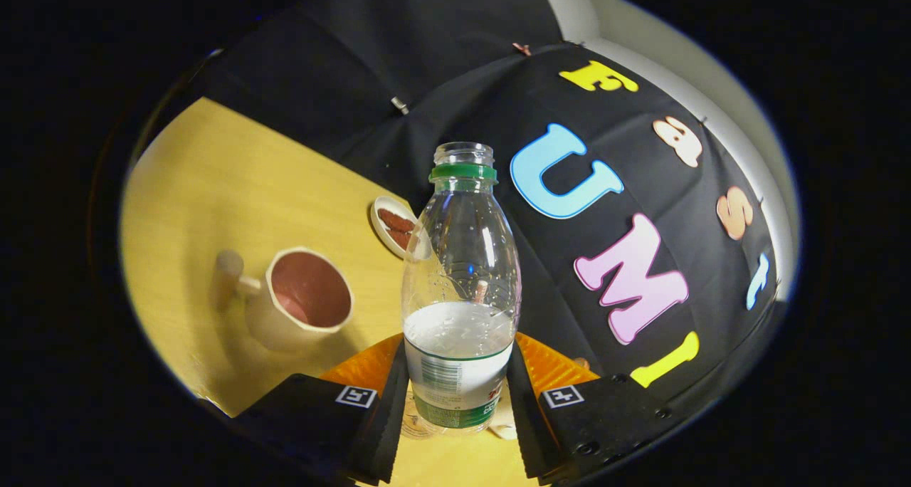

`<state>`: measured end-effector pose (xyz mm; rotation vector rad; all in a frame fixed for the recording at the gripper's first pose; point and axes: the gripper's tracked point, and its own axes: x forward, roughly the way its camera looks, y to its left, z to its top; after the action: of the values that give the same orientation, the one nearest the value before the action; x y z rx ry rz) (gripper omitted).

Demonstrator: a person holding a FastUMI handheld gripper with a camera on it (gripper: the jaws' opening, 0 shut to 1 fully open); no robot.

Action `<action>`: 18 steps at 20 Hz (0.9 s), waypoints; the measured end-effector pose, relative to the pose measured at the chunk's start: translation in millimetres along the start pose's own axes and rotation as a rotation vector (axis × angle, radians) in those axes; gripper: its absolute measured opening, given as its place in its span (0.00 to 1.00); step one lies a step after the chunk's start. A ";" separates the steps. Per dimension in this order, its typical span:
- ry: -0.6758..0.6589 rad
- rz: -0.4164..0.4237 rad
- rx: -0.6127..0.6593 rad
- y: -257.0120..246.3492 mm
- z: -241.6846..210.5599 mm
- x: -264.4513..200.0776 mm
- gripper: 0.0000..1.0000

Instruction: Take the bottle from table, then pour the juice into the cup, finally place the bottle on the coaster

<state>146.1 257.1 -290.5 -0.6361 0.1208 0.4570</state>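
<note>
Gripper [455, 401] fingers clasp the uncapped bottle [460, 287] over the table [235, 188]; cup [302, 298] stands left, coaster [393, 225] farther behind.

Coaster [390, 225] half behind bottle [459, 287] — bottle's base between claw [455, 401] fingers unclear.

No wording can be read anywhere. The clear plastic bottle [460, 287] with the green neck ring carries a white and green paper label [455, 391] low on its body, printed with a fine barcode-like block of lines and some small marks, all too small and blurred to make out. Each finger of the claw [457, 401], pressed against either side of that label, bears a small square black-and-white coded marker [356, 396], a pattern rather than letters or numbers.
</note>
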 end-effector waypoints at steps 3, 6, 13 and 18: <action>-0.031 0.062 0.204 0.8 5.4 -2.5 0.69; -0.092 0.135 0.444 -1.7 7.6 -1.0 0.72; -0.087 0.107 0.729 -40.9 -31.8 18.7 0.73; -0.054 0.075 0.822 -59.0 -79.3 41.7 0.73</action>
<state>212.1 183.5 -332.1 0.1884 0.2629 0.4498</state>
